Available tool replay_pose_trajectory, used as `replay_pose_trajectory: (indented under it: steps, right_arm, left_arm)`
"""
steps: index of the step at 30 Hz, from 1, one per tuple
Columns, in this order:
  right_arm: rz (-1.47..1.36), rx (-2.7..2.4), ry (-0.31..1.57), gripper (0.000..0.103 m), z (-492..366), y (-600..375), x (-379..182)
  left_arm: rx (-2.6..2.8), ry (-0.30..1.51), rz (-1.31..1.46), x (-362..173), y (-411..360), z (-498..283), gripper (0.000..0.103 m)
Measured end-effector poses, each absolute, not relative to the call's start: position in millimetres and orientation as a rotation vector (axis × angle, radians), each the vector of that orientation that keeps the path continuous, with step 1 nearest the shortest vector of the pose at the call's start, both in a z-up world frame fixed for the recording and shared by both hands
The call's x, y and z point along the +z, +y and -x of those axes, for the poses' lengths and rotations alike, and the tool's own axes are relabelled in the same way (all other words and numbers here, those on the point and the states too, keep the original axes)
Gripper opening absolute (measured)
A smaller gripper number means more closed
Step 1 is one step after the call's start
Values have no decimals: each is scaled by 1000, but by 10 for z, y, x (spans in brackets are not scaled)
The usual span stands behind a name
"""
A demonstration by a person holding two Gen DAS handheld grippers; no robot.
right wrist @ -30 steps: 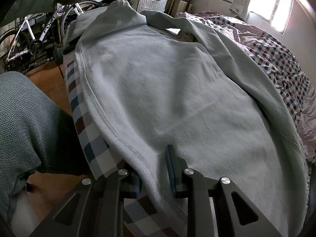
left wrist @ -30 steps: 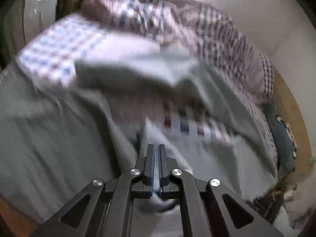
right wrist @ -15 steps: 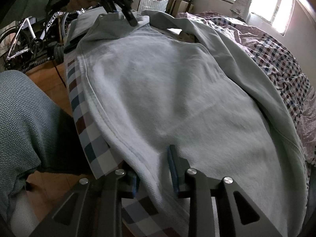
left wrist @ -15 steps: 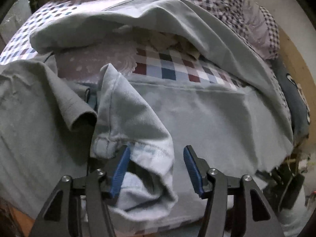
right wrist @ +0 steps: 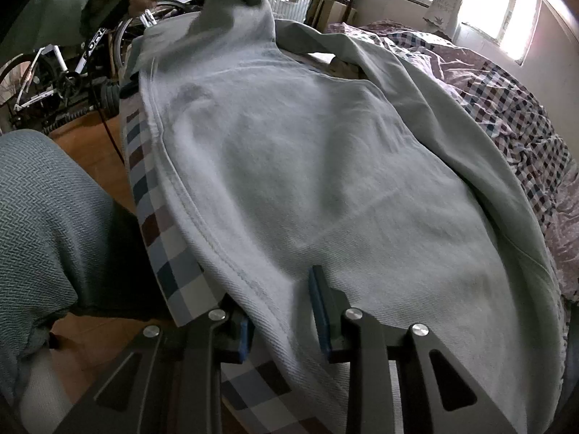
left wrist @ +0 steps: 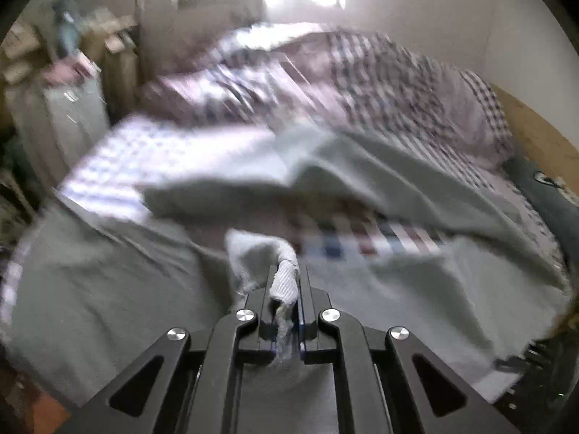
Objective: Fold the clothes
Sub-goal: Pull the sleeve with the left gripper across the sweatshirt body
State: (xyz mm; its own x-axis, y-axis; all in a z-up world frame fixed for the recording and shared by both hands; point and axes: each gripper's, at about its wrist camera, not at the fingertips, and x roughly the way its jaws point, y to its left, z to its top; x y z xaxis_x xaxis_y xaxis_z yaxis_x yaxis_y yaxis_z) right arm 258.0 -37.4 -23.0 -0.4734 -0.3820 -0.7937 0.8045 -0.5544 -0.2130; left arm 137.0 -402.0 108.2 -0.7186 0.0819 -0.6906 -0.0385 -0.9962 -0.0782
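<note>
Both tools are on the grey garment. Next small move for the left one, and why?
Probably carry the left tool across toward the spread body of the grey garment to lay the fold. It has just closed on a bunched corner, pinched between its fingers, while the right tool straddles the near hem at the bed edge, anchoring it.

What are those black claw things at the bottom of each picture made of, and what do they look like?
Each is a two-finger tool. The left gripper and right gripper have matte black angular linkage arms with triangular cut-outs, round silver bolt heads at the joints, and blue pads lining the inner finger faces.
</note>
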Motion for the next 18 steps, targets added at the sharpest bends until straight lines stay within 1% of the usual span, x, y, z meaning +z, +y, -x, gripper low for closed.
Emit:
replay_pose_trajectory:
  steps: [2, 3, 4, 6, 8, 10, 12, 14, 18]
  right_arm:
    - [-918, -2069, 757, 29, -2581, -373, -230]
    - [-918, -2069, 756, 29, -2581, -372, -230]
    - [-919, -2069, 754, 29, -2578, -370, -228]
    - [-919, -2069, 749, 29, -2573, -369, -221]
    - [-918, -2071, 746, 29, -2570, -369, -215]
    - [-919, -2074, 745, 29, -2566, -364, -215]
    - [-920, -2074, 744, 29, -2569, -365, -215]
    - [-919, -2074, 746, 29, -2572, -363, -215]
    - [-920, -2075, 742, 30, -2570, -357, -211]
  left_arm:
    - [2927, -101, 1085, 1233, -4198, -1392, 7]
    - [2964, -114, 1057, 1299, -4292, -1392, 8]
    - [3001, -142, 1056, 1329, -4402, -1371, 15]
    - [3073, -209, 1117, 1307, -4644, -1339, 24]
    - [3153, -288, 1193, 1236, -4899, -1357, 29]
    - [3220, -388, 1267, 1134, -5161, -1412, 50]
    - [3215, -544, 1285, 992, -5410, -1531, 59]
    - [3209, -641, 1321, 850, -5609, -1680, 59]
    - [3104, -750, 1387, 558, -5712, -1998, 59]
